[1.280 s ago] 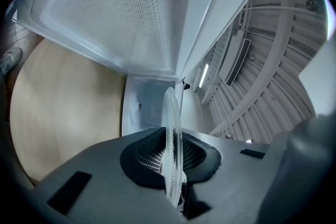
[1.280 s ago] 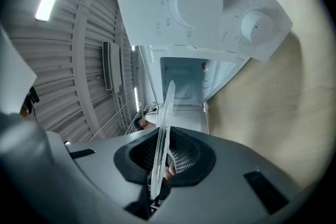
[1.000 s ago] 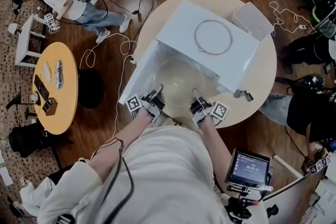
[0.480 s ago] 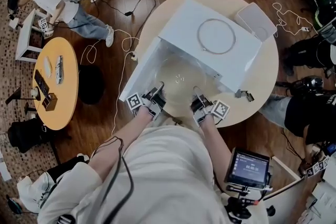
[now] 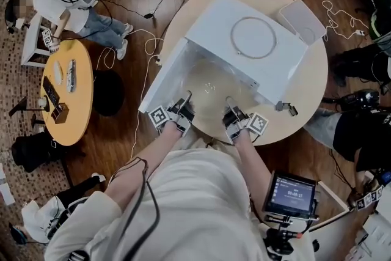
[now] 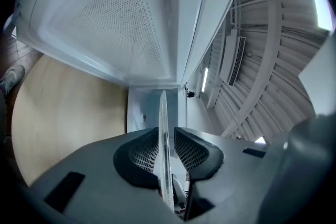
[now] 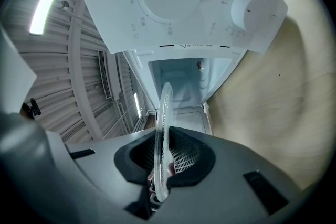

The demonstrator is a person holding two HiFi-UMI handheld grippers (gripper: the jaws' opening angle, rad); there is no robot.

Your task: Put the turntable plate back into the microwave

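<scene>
Plate-seating step, release half begun. The turntable plate lies level in the mouth of the microwave, its far part inside the cavity and its near rim out toward me, between my two grippers. The left gripper has just been opening: the glass rim stands between its jaws, but I see a gap on at least one side, so the pads look free of it. The right gripper is clamped tight on the rim, and the cavity shows straight ahead past the glass. Whether the plate sits on its hub I cannot tell from here; the glass hides the floor. A thin ring lies on top of the microwave, apart from the plate. My reading: the plate is nearly home and held by the right side alone. Next I should loosen the right jaws as well, then draw both grippers straight back and level so neither pad drags the rim off-centre.
</scene>
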